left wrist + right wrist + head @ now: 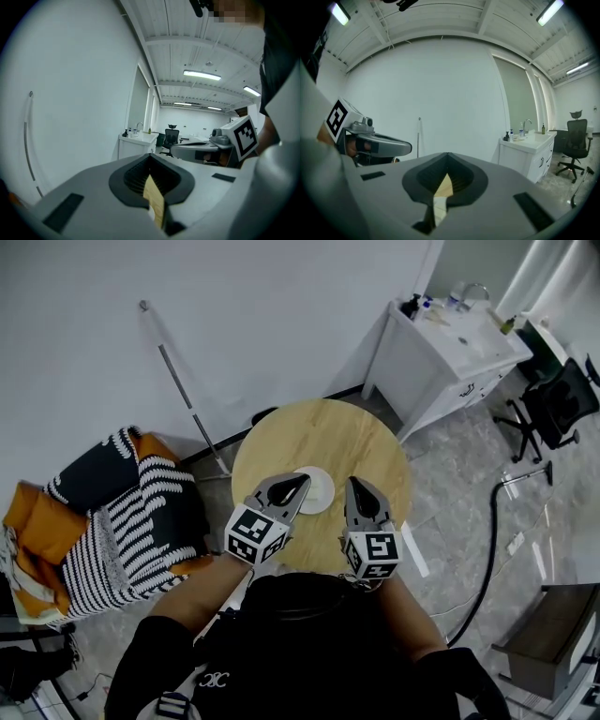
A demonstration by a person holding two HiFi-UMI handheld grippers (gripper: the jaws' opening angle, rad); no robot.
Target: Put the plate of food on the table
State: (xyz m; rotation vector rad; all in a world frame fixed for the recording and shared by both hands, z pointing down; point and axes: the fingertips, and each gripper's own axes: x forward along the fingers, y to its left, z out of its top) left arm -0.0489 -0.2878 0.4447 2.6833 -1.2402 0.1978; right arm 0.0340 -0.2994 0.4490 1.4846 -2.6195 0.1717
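So the left gripper [300,481] and right gripper [354,483] are both fully closed on nothing, hovering over a small round white plate [321,495] mid-way across the round light-wood table [328,427].

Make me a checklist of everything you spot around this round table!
Surface: round wooden table.
Job's things: white plate sits on the table; no food made out on it.
Clutter: nothing seen on the table.
Grippers: left gripper and right gripper both shut, empty, over the table.
Cables: black hose on the floor.
Surroundings: sink cabinet, office chair, striped blanket, rod against the wall.
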